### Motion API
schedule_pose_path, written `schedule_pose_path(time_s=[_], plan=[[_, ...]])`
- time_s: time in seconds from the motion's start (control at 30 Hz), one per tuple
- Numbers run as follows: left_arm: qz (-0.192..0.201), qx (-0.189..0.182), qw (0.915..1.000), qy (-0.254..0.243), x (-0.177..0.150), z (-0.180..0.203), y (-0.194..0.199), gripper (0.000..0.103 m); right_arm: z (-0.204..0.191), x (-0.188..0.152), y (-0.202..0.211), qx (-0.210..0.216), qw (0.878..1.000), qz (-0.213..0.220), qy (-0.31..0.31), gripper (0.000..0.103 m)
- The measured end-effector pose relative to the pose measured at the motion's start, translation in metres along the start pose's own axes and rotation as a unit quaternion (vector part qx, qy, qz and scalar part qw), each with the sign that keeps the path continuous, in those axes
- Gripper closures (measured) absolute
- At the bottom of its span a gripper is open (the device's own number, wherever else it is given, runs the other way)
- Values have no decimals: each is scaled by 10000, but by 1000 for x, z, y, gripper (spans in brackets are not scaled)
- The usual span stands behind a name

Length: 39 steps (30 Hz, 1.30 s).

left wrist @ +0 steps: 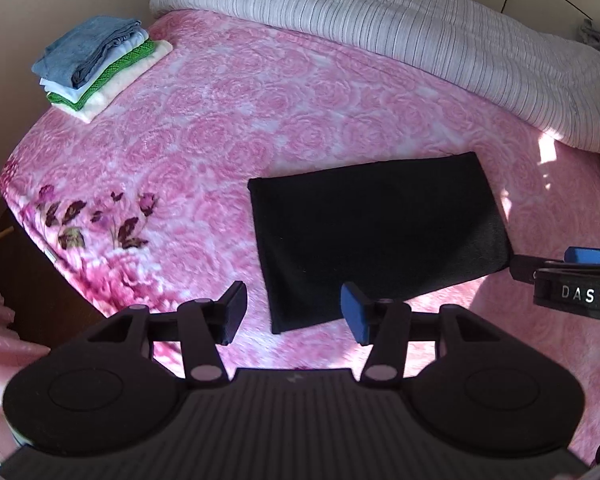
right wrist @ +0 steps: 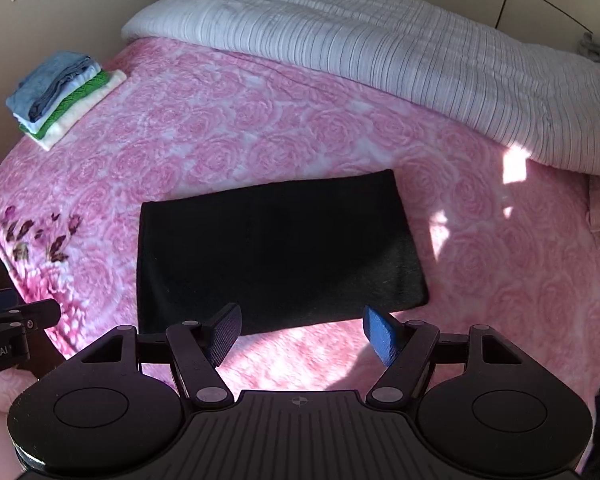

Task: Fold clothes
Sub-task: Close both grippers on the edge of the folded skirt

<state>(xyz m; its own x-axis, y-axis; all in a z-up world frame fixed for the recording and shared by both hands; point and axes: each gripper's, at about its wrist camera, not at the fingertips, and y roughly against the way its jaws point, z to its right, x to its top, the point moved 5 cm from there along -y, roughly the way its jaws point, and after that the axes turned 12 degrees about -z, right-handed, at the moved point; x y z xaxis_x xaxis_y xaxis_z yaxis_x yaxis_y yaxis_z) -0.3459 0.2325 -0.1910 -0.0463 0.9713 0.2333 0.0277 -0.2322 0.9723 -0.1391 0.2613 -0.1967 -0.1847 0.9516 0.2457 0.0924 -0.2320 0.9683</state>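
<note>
A black garment (left wrist: 376,232) (right wrist: 276,248) lies folded into a flat rectangle on the pink rose-patterned bedspread (left wrist: 220,120) (right wrist: 228,120). My left gripper (left wrist: 294,312) hovers open above the garment's near left corner, nothing between its fingers. My right gripper (right wrist: 302,334) is open too, just short of the garment's near edge, holding nothing. In the left wrist view the right gripper (left wrist: 572,268) shows at the right edge by the garment's right corner. The left gripper (right wrist: 16,316) appears at the left edge of the right wrist view.
A stack of folded clothes (left wrist: 96,64) (right wrist: 60,96), blue on top, then white, green and cream, sits at the bed's far left corner. A striped white duvet (left wrist: 400,36) (right wrist: 380,56) is bunched along the far side. The bed's left edge (left wrist: 28,232) drops to a dark floor.
</note>
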Motion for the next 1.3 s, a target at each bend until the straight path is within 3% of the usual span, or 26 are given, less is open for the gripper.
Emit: schedule_pose_path(time_s=[0.27, 0.4, 0.53, 0.73, 1.0, 1.17, 1.3], plan=[[-312, -133, 9988, -340, 12, -25, -46, 55, -23, 17, -46, -217, 9995, -202, -124, 32], [-421, -452, 9972, -416, 6, -16, -71, 55, 5, 8, -73, -4, 9969, -427, -667, 32], [-443, -760, 9949, -499, -2, 5, -103, 57, 57, -8, -101, 279, 9862, -678, -1485, 32], [-279, -893, 9927, -756, -15, 51, -155, 79, 133, -27, -154, 685, 9656, -820, -2369, 32], [1, -824, 9929, -853, -11, 110, -205, 80, 194, -35, -193, 1512, 9384, -436, -3075, 32], [-13, -816, 9945, -660, 0, 128, -226, 80, 218, -32, -211, 2156, 9038, -153, -3695, 32], [-32, -595, 9946, -845, 5, 138, -239, 79, 227, -28, -226, 2636, 8731, 3, -4102, 32]])
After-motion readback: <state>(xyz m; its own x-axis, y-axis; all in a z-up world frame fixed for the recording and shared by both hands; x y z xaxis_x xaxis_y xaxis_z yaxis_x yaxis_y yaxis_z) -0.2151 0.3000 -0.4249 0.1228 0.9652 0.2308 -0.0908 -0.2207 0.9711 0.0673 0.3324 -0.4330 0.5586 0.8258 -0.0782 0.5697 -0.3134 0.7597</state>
